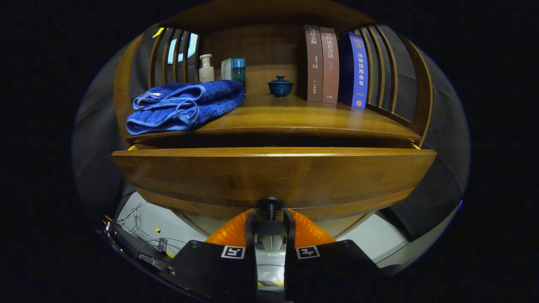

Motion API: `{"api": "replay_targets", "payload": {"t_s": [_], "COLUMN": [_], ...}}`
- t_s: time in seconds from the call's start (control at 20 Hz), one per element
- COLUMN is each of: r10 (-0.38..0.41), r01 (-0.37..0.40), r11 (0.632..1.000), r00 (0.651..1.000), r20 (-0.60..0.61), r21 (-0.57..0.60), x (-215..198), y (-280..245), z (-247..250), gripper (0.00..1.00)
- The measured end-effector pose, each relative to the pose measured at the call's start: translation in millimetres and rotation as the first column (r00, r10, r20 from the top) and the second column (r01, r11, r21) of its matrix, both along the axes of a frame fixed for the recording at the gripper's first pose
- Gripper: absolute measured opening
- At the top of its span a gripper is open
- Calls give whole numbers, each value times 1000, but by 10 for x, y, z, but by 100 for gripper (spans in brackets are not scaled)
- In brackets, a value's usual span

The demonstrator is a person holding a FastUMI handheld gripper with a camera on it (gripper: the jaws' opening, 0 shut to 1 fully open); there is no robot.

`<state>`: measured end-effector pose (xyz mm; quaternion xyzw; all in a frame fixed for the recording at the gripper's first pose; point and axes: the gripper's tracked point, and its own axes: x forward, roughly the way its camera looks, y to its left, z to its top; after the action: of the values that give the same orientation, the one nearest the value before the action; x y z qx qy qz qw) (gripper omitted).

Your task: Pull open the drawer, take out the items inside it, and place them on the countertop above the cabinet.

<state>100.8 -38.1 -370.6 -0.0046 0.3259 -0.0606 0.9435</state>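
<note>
1. Where the two fingers meet, the gripper (270, 219) is clenched on the dark knob (270, 205) at the lower middle of the drawer (273, 174) front, one finger pressing each side.
2. Drawer: glossy brown wood, wide plain front; it stands slightly out from the cabinet, with a dark gap under the countertop (294, 118). Contents hidden.
3. On the countertop: folded blue towel (185, 105), small blue lidded cup (280, 86), three upright books (337, 65), bottles (223, 69) behind the towel.
</note>
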Motion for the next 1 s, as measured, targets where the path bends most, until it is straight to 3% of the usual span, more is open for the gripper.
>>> {"api": "replay_targets", "payload": {"t_s": [0.45, 1.0], "r10": [-13, -26], "r01": [13, 32], "r11": [1000, 998], "r00": [999, 994], "r20": [-50, -108], "r21": [19, 52], "x": [-804, -1281], "y": [111, 145], "z": [71, 43], "gripper": [29, 29]}}
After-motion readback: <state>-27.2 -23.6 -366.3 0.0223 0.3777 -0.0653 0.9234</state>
